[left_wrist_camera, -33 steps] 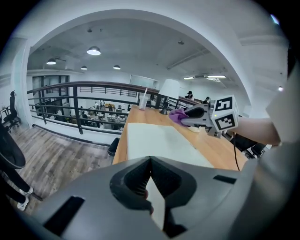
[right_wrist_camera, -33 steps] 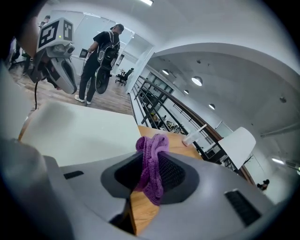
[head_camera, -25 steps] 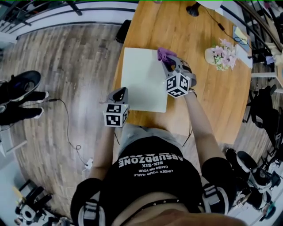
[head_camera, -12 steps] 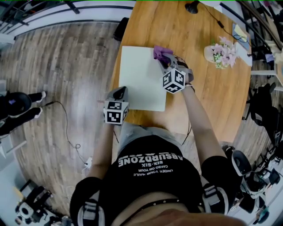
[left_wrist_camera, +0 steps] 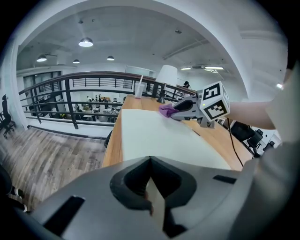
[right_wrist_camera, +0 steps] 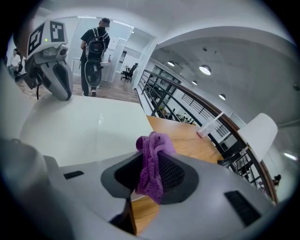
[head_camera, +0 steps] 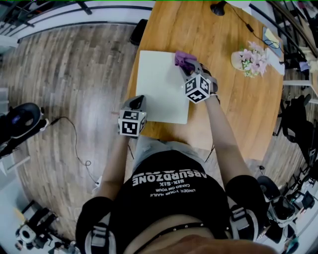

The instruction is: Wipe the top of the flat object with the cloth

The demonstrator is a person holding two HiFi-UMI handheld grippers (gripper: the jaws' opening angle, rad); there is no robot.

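A white flat board (head_camera: pixel 161 87) lies on the wooden table (head_camera: pixel 238 109), near its left edge. My right gripper (head_camera: pixel 190 68) is shut on a purple cloth (head_camera: pixel 182 58), which rests at the board's far right edge. In the right gripper view the cloth (right_wrist_camera: pixel 152 159) hangs bunched between the jaws of the right gripper (right_wrist_camera: pixel 150 180), with the board (right_wrist_camera: pixel 79 126) to the left. My left gripper (head_camera: pixel 135 105) hovers at the board's near left corner, shut and empty. Seen from the left gripper (left_wrist_camera: pixel 150 187), the board (left_wrist_camera: pixel 154 136) stretches ahead toward the cloth (left_wrist_camera: pixel 166 110).
A pot of pink flowers (head_camera: pixel 251 62) stands at the table's right. A black lamp base (head_camera: pixel 216 9) with a cable sits at the far end. A cup with a straw (left_wrist_camera: pixel 138 89) stands at the far edge. A person's dark shoe (head_camera: pixel 20 121) shows on the floor, left.
My right gripper and the cloth shifted slightly left and back along the board's far right edge. My left gripper barely moved. The person on the floor at left walked on.
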